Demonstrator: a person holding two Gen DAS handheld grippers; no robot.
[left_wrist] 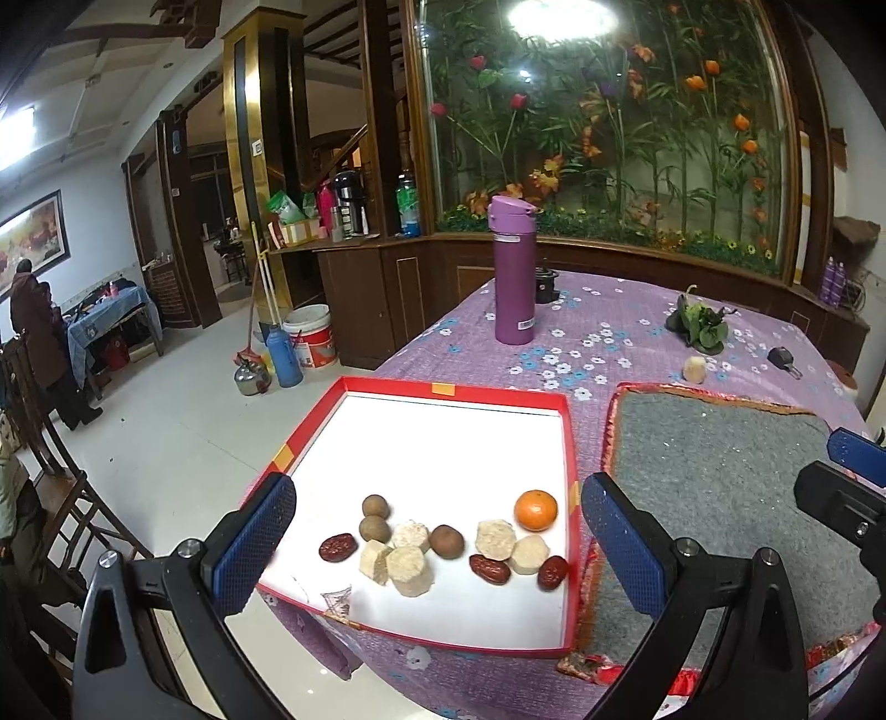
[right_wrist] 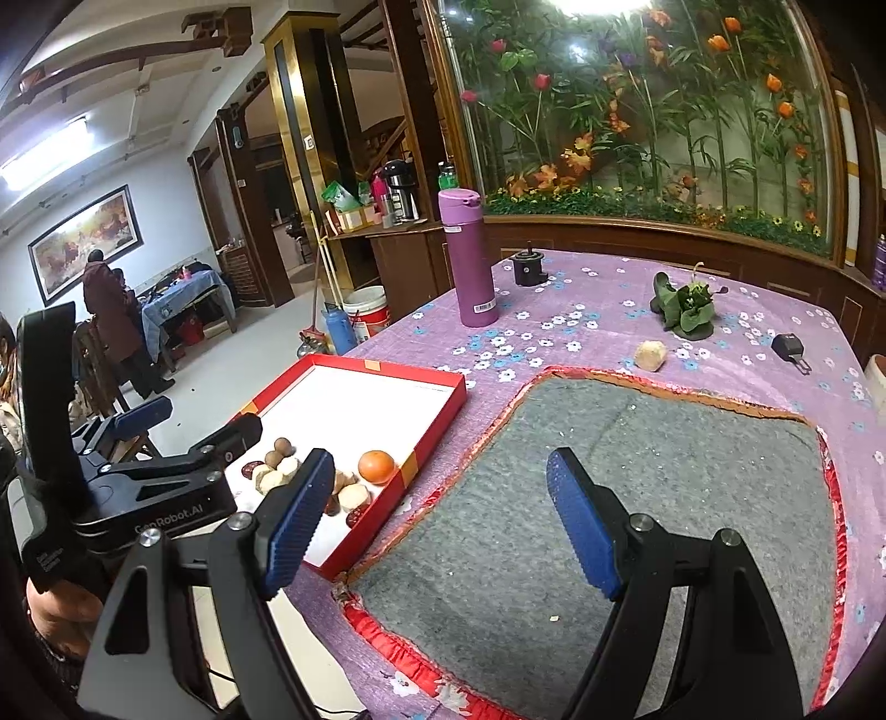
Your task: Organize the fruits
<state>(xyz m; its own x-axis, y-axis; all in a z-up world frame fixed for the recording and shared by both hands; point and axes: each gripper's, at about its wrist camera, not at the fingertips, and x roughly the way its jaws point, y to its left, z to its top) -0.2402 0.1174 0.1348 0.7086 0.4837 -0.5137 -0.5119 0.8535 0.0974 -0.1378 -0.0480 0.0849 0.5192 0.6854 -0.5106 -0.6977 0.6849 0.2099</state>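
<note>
Right now I hold both grippers wide and empty: the left gripper (left_wrist: 437, 545) hovers over fruit (left_wrist: 440, 545) clustered in the red tray (left_wrist: 570, 443), the right gripper (right_wrist: 437, 520) over the bare grey mat (right_wrist: 637, 459), presumably the sorting spot.

fruits (left_wrist: 443, 545) in box (left_wrist: 310, 437), mat (left_wrist: 720, 471) right

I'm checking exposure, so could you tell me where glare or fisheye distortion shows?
Left wrist view: the ceiling light blows out on the glass, and the red tray has a very bright white floor. Right wrist view: straight edges bow, and the purple bottle leans.
</note>
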